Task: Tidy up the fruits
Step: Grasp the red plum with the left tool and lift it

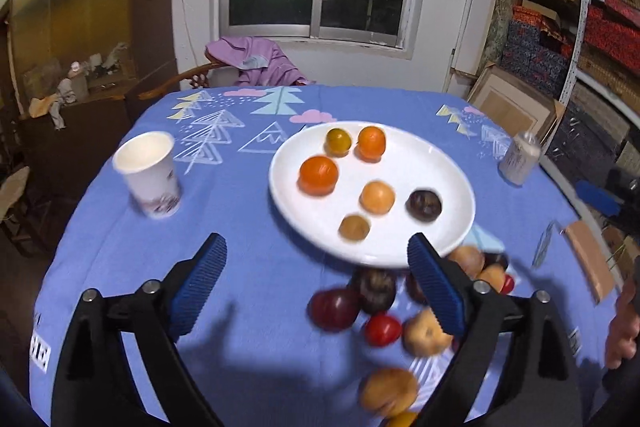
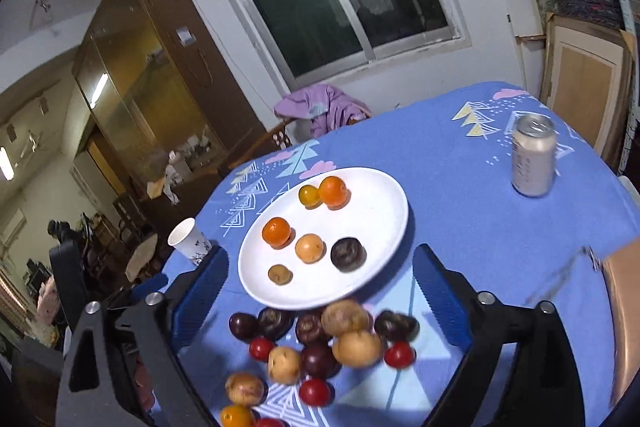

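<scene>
A white plate (image 1: 448, 163) (image 2: 384, 211) lies on the blue tablecloth with several fruits on it: two oranges (image 1: 319, 174) (image 2: 276, 231), a dark plum (image 1: 424, 205) (image 2: 348, 253) and small yellow-brown ones. In front of the plate a loose heap of dark plums (image 2: 318, 359), tan fruits (image 2: 357, 347) and small red ones (image 1: 382, 329) sits on the cloth. My left gripper (image 1: 316, 287) stands open above bare cloth left of the heap, holding nothing. My right gripper (image 2: 320, 303) is open too, its blue pads (image 2: 440, 299) wide apart around the heap without touching it.
A paper cup (image 1: 149, 173) (image 2: 189, 241) stands left of the plate and a drink can (image 1: 520, 159) (image 2: 534, 155) right of it. A brown board (image 1: 590, 259) lies at the table's right edge. A chair with purple cloth (image 1: 256, 61) is behind. A hand (image 1: 624, 327) shows at right.
</scene>
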### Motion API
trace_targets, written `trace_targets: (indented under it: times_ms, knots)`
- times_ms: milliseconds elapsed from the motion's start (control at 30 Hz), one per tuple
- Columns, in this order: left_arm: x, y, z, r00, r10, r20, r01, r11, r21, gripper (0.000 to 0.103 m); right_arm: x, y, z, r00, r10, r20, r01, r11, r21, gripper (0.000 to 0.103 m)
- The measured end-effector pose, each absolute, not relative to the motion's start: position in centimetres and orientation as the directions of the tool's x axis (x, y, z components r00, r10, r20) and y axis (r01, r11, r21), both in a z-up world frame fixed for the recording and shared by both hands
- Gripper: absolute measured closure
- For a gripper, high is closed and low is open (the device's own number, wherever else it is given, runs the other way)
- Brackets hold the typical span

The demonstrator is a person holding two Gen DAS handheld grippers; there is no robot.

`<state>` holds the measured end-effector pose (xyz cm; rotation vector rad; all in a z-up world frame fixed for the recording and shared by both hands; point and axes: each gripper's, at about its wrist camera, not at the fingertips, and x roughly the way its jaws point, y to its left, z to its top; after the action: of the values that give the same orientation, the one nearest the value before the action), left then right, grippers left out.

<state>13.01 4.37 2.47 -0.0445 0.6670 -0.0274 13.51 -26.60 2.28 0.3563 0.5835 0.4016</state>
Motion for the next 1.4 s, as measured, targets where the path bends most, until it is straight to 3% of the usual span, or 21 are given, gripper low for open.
trace_targets:
  times_ms: [67,200,533,833,967,1133,1267,1400]
  knots:
    - [12.0,4.6,1.0,0.782,-0.008,-0.624,-0.013,0.999,-0.029,0.012,12.1,-27.9,0.7,0.785,0.446,-0.430,-0.244,0.860,0.448,0.005]
    - [12.7,5.9,-1.4,0.756,0.012,-0.655,-0.057,0.997,-0.047,0.012,13.2,-29.9,-1.5,0.763,0.448,-0.467,-0.185,0.843,0.505,0.005]
    - [15.5,6.4,-3.7,0.691,-0.125,-0.711,-0.002,0.984,-0.176,0.012,14.6,-31.3,-3.3,0.712,0.488,-0.505,-0.115,0.791,0.601,0.005]
    - [16.4,6.4,-5.1,0.657,-0.069,-0.751,-0.031,0.992,-0.119,0.011,14.6,-31.1,-3.7,0.705,0.484,-0.518,-0.104,0.794,0.599,0.005]
    - [15.2,7.6,-4.0,0.693,0.053,-0.719,-0.101,0.995,-0.024,0.011,14.6,-31.7,-3.6,0.707,0.489,-0.511,-0.097,0.783,0.614,0.005]
    - [15.0,8.9,-3.8,0.681,-0.086,-0.727,-0.069,0.981,-0.182,0.011,14.4,-31.7,-3.5,0.707,0.492,-0.508,-0.104,0.783,0.614,0.005]
    - [15.2,7.7,-4.2,0.682,-0.056,-0.729,-0.051,0.991,-0.123,0.013,14.5,-31.6,-3.4,0.704,0.493,-0.512,-0.108,0.786,0.609,0.005]
    - [15.2,6.6,-5.1,0.651,-0.088,-0.754,-0.009,0.992,-0.124,0.022,14.4,-31.4,-3.4,0.701,0.492,-0.517,-0.110,0.790,0.603,0.005]
